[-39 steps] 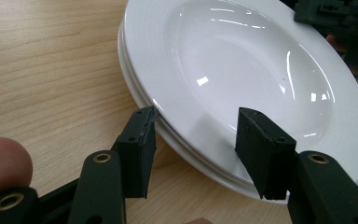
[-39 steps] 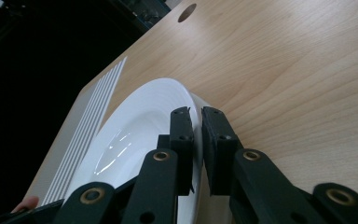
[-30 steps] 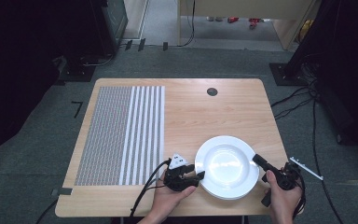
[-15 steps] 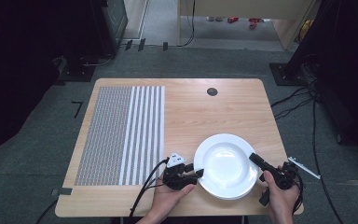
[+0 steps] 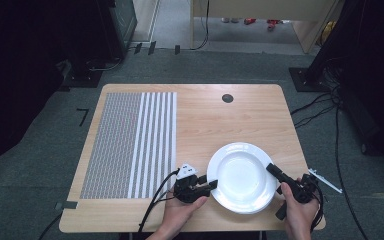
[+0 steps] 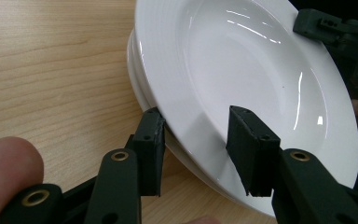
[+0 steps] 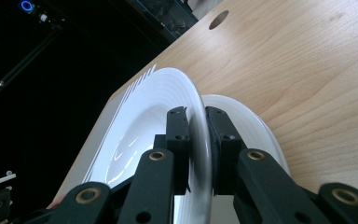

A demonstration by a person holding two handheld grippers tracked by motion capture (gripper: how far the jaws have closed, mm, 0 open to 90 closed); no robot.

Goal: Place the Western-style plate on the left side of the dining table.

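at the near edge of a wooden table (image 5: 260, 115), two hands work grippers on stacked white plates. the left hand (image 5: 180, 212) holds the left gripper (image 5: 211, 186) at the stack's left rim; in the left gripper view its jaws stand apart, one under the rim of the top plate (image 6: 261, 74), the other over its inner slope, not clamped. a second plate (image 6: 140, 88) peeks out beneath, its edge showing at left. the right hand (image 5: 300, 215) brings the right gripper (image 5: 271, 169) to the stack's right rim; in the right gripper view the jaws are pressed together on the top plate's rim, which looks tilted up off the lower plate there. that rim is blurred between the jaws, so how deep the bite goes is hard to tell.

the stack sits near the table's near-right corner, close to the near edge, w/ little room on the right. bare wood lies open beyond it toward the far side. a striped mat (image 5: 130, 145) covers the left part, its near end just left of the left gripper. a dark round hole (image 5: 227, 98) sits near the far edge. cables (image 5: 155, 200) trail off the near edge, forearms cut off by the frame. surroundings beyond the table are dark, hard to make out.
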